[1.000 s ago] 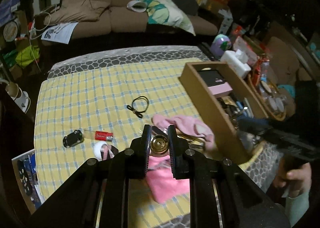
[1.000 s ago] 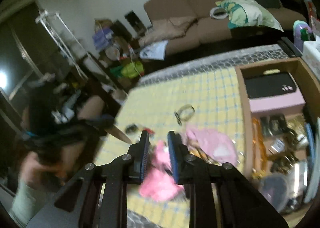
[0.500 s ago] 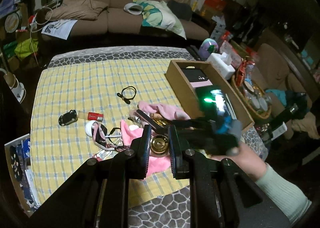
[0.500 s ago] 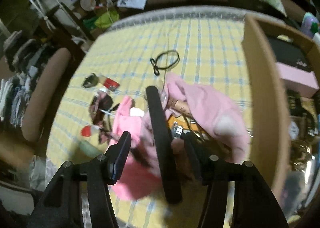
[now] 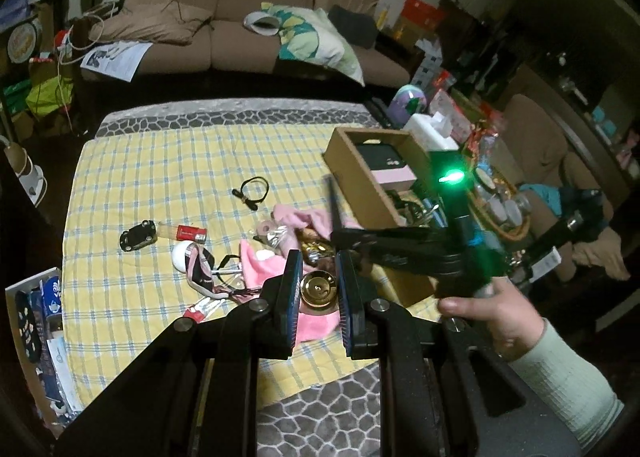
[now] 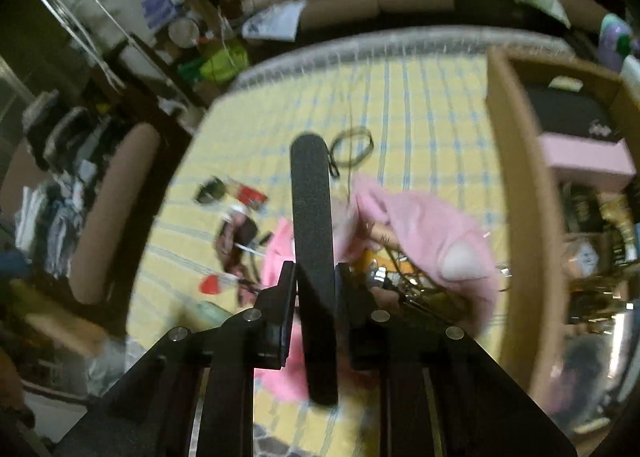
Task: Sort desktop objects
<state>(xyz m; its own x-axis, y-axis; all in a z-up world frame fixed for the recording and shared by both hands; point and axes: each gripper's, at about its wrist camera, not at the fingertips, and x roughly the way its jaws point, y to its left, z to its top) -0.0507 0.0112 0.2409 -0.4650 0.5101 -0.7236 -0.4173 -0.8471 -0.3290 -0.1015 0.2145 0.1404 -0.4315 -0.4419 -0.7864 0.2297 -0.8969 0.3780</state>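
Strip [image 6: 312,217] in my right claw [image 6: 314,277], jaws closing on its lower half: stiff, light. Left claw [image 5: 318,277] clamps brass knob [image 5: 318,289], heavy, slick.

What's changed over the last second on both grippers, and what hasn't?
The right gripper dropped toward the pink cloth, opened, and is closing with a flat black strip between its jaws; a second ago it held nothing. The left gripper drew back slightly, still shut on the brass-coloured round object. The toy car, cable loop and wooden box stayed put.
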